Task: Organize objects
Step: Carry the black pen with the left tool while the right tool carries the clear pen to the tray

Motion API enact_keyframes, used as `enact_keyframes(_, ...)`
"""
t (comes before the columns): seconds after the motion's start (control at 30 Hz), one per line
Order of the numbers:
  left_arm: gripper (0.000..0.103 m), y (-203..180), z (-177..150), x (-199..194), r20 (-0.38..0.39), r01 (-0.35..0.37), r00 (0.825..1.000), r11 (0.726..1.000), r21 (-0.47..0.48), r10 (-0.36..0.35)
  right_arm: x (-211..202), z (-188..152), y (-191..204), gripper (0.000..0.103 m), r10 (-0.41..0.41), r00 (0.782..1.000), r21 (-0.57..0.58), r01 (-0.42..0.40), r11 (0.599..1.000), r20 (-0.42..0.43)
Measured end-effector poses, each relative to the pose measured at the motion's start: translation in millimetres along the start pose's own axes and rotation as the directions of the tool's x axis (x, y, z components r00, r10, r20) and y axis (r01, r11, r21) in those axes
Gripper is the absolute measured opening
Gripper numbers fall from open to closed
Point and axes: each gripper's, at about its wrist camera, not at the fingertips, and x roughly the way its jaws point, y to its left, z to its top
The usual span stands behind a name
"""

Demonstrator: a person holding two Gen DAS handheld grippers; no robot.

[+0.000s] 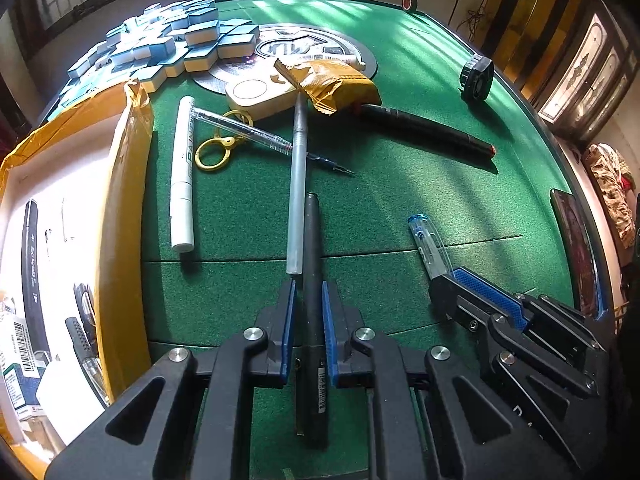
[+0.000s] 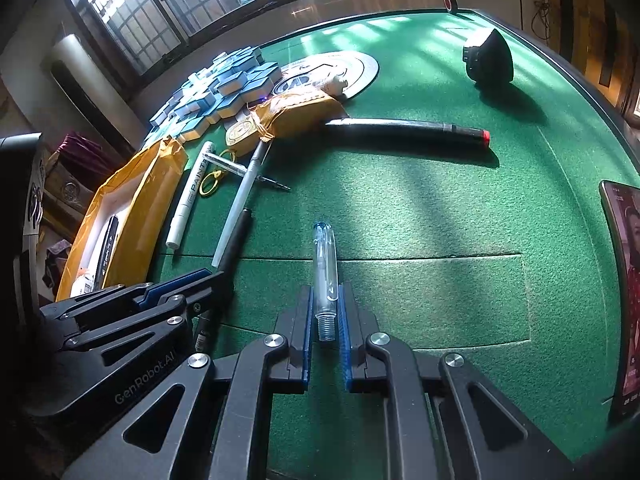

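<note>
Box (image 1: 120, 208) at the left tabletop (image 1: 400, 184) edge holds 1 black marker (image 1: 30, 272) plus other small items. Open green felt lies right of the pen pile. Left claw (image 1: 308, 332) is clenched on a black pen (image 1: 312, 264); right claw (image 2: 325, 332) grips a clear pen (image 2: 326, 276), both low over the felt.

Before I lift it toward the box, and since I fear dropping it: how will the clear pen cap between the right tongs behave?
The clear pen cap looks like smooth hollow plastic, so probably light and stiff, perhaps slippery. Its round body may roll on the green felt. The right tongs flank its threaded end only, so it might pivot.
</note>
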Motion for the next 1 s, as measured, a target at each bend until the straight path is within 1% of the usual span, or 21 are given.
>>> enact_keyframes(0.1, 0.007, 2.3, -0.6, -1.6, -0.018, 0.075, 0.997, 0.997, -0.032, -0.075, -0.8, -1.0, -1.6, 0.010, 0.009, 1.000, 0.013, -0.009, 1.000, 0.003)
enact_keyframes(0.17, 0.007, 0.8, -1.9, -6.0, -0.008, 0.116, 0.993, 0.993, -0.038, -0.116, -1.5, -1.4, -5.8, 0.010, 0.047, 0.999, 0.047, -0.047, 0.998, -0.003)
enact_keyframes(0.23, 0.007, 0.5, -2.3, -11.0, -0.005, 0.167, 0.986, 0.984, -0.056, -0.168, -1.7, -2.9, -9.1, 0.010, 0.084, 0.996, 0.076, -0.083, 0.994, -0.009)
enact_keyframes(0.3, 0.007, 1.5, -0.4, -16.4, -0.002, 0.219, 0.976, 0.973, -0.071, -0.219, -5.0, -4.0, -8.5, 0.010, 0.089, 0.996, 0.079, -0.088, 0.993, -0.003)
enact_keyframes(0.33, 0.007, 2.5, 0.5, -19.6, 0.002, 0.229, 0.973, 0.970, -0.078, -0.229, -7.8, -4.3, -7.3, 0.010, 0.090, 0.996, 0.077, -0.090, 0.993, 0.005)
enact_keyframes(0.43, 0.007, 4.4, 2.9, -30.5, 0.025, 0.223, 0.975, 0.972, -0.076, -0.221, -16.9, -2.5, -1.2, 0.010, 0.091, 0.995, 0.065, -0.093, 0.994, 0.025)
enact_keyframes(0.57, 0.007, 10.3, 3.4, -45.7, 0.040, 0.216, 0.976, 0.972, -0.087, -0.214, -28.6, -0.8, 14.2, 0.010, 0.068, 0.996, 0.027, -0.069, 0.997, 0.053)
enact_keyframes(0.87, 0.007, 39.1, 2.2, -82.6, 0.116, 0.229, 0.970, 0.966, -0.117, -0.216, -32.8, 3.1, 50.3, 0.010, 0.102, 0.993, -0.044, -0.099, 0.994, 0.057)
enact_keyframes(1.0, 0.007, 56.2, 1.9, -86.0, 0.127, 0.244, 0.966, 0.958, -0.148, -0.226, -32.3, 3.1, 67.3, 0.010, 0.112, 0.992, -0.073, -0.108, 0.991, 0.058)
